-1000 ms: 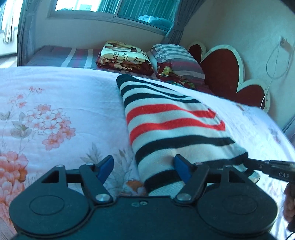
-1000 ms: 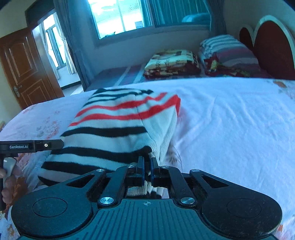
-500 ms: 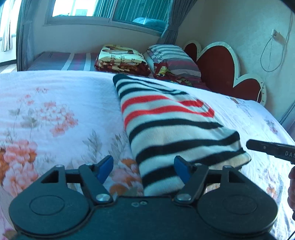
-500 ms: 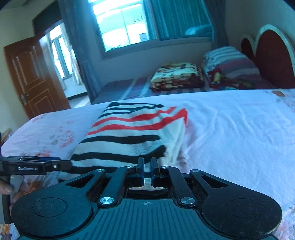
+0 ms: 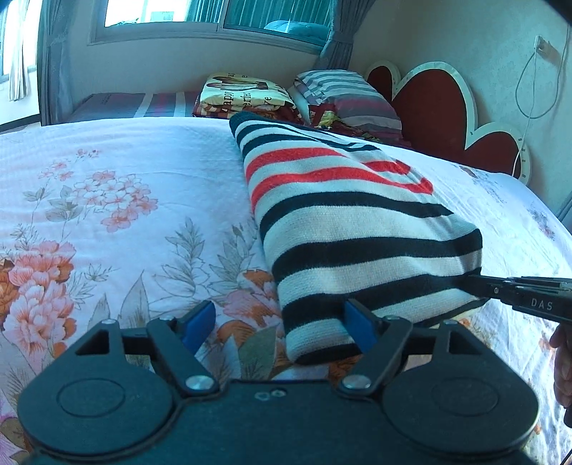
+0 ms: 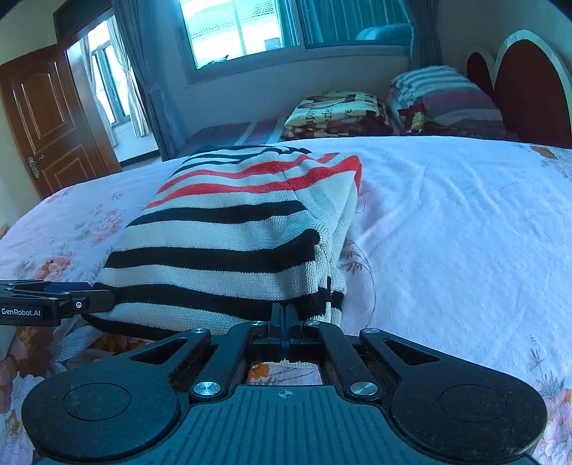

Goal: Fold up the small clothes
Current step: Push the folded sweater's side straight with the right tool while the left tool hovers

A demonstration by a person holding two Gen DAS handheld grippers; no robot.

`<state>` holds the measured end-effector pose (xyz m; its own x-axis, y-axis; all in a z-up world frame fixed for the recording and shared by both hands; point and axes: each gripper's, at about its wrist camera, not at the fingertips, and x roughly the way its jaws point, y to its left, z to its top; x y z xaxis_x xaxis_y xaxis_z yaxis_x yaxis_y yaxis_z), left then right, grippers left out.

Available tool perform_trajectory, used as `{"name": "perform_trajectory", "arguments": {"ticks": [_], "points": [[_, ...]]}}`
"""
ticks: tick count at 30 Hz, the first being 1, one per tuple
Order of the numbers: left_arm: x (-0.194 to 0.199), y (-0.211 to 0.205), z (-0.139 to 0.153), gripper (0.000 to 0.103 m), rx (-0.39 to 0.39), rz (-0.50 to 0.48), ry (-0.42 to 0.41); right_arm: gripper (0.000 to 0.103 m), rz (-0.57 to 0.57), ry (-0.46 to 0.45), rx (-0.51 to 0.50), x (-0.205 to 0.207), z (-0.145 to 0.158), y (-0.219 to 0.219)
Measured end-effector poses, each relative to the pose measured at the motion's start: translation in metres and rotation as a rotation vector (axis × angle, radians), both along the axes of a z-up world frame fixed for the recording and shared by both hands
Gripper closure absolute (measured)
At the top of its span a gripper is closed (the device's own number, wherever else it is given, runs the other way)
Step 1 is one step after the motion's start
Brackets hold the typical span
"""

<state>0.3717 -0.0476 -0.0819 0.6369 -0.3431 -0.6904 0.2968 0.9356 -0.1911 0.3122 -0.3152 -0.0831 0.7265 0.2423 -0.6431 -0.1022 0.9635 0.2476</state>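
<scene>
A folded sweater (image 5: 343,229) with black, red and cream stripes lies lengthwise on the floral bedsheet (image 5: 118,200). My left gripper (image 5: 279,323) is at the sweater's near left corner. Its jaws are opening; the corner lies between the blue pads without being pinched, and the right pad (image 5: 359,323) rests against the knit. My right gripper (image 6: 284,318) is shut on the near hem of the sweater (image 6: 228,243) at its right corner, and cream fabric shows under its fingers. Each gripper shows at the edge of the other's view: right gripper (image 5: 500,289), left gripper (image 6: 71,300).
Folded blankets (image 5: 243,96) and striped pillows (image 5: 350,96) are piled at the bed's far end beside a red heart-shaped headboard (image 5: 439,107). A window (image 6: 246,32) and a wooden door (image 6: 46,118) lie beyond. White sheet (image 6: 464,232) spreads to the right of the sweater.
My right gripper has sunk toward the bed with the hem and its small gap has closed. My left gripper has slid closer to the sweater's near corner, jaws slightly wider.
</scene>
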Motion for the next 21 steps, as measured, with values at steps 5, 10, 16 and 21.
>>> {"name": "perform_trajectory", "arguments": {"ticks": [5,10,16,21], "points": [[-0.001,-0.001,-0.002,0.023,0.007,0.005,-0.006,0.103,-0.015,-0.001,-0.012,-0.001,0.0,0.005],[-0.002,-0.002,-0.002,0.022,0.02,0.006,-0.009,0.103,-0.022,0.003,-0.032,-0.001,0.001,0.009],[0.002,-0.001,0.004,0.018,0.03,0.007,0.015,0.103,-0.024,0.025,-0.052,0.002,0.007,0.013],[-0.005,0.024,0.033,0.006,-0.13,-0.019,-0.041,0.006,-0.166,-0.117,0.163,-0.024,0.044,-0.021]]}}
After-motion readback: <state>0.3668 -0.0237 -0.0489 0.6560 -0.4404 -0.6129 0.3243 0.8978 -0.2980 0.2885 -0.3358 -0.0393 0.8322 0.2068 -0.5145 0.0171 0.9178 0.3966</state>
